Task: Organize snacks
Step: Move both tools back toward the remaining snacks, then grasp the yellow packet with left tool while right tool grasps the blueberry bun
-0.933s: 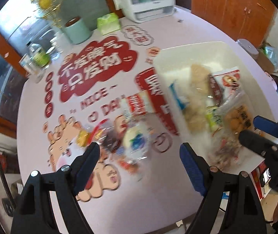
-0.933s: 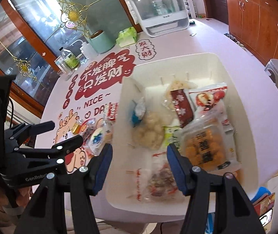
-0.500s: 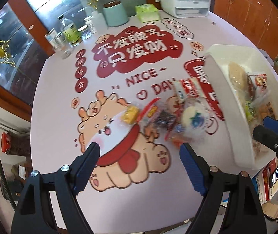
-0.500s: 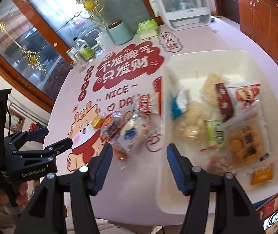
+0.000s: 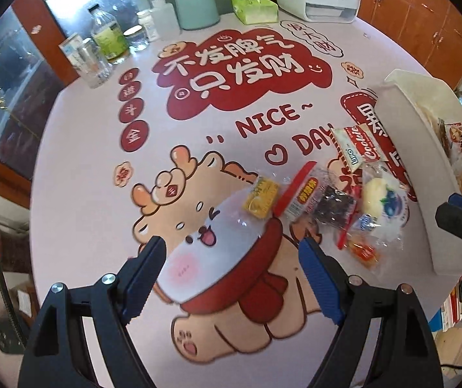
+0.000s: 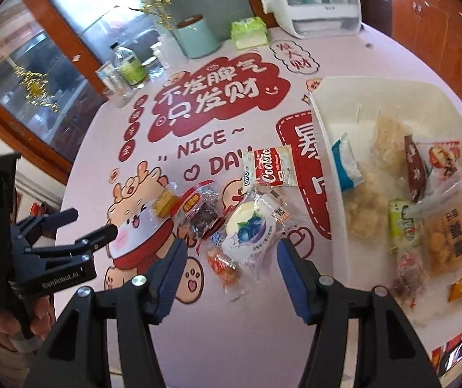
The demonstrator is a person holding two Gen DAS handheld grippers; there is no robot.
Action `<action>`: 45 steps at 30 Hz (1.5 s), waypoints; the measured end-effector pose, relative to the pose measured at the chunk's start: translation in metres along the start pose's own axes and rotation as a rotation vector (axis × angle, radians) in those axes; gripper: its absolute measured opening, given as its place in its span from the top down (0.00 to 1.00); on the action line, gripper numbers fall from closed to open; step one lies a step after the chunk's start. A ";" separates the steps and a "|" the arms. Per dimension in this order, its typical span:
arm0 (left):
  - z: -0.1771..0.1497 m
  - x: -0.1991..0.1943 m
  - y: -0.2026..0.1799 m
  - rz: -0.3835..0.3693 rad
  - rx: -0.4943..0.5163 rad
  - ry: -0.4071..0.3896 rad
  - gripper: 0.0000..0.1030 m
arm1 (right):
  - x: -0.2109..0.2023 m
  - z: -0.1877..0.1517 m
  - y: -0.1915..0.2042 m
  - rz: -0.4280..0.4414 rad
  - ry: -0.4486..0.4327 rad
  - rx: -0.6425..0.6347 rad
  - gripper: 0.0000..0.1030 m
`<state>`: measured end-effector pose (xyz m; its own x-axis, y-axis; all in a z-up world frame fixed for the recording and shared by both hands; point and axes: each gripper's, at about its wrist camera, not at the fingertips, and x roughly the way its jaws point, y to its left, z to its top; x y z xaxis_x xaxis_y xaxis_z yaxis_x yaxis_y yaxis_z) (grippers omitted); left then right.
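While both sets of fingers stand spread wide and empty, I hold my left gripper point(image 5: 232, 270) over the tablecloth point(image 5: 101, 168) and my right gripper point(image 6: 231, 262) just short of the blueberry bun point(image 6: 250, 228); beyond lies the bin point(image 6: 321, 135) of snacks.

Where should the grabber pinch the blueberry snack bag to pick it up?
Probably pinch the blueberry bag across its puffy middle, coming straight down with the open right gripper. It lies flat on the table, partly overlapping neighbouring packets, so sideways approaches look crowded.
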<state>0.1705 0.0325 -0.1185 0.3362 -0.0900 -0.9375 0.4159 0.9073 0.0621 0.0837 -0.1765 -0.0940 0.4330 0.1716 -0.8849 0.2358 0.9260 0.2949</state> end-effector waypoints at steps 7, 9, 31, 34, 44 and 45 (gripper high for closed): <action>0.013 0.045 0.006 -0.071 0.037 0.022 0.27 | 0.044 0.006 -0.005 -0.014 0.072 0.207 0.43; 0.016 0.056 0.006 -0.096 0.043 0.038 0.29 | 0.055 0.006 -0.010 -0.023 0.098 0.275 0.43; 0.039 0.106 0.004 -0.185 0.041 0.102 0.56 | 0.115 0.021 -0.013 -0.226 0.197 0.345 0.40; 0.039 0.106 0.002 -0.172 0.047 0.098 0.56 | 0.121 0.020 0.005 -0.302 0.212 0.208 0.40; 0.031 0.101 0.000 -0.150 0.041 0.035 0.77 | 0.107 0.003 0.005 -0.302 0.151 0.116 0.54; 0.029 0.100 0.002 -0.158 0.025 0.037 0.77 | 0.104 0.001 0.002 -0.289 0.149 0.126 0.55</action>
<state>0.2292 0.0138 -0.2021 0.2335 -0.2148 -0.9483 0.4824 0.8724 -0.0789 0.1305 -0.1570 -0.1853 0.2028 -0.0360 -0.9786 0.4398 0.8962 0.0582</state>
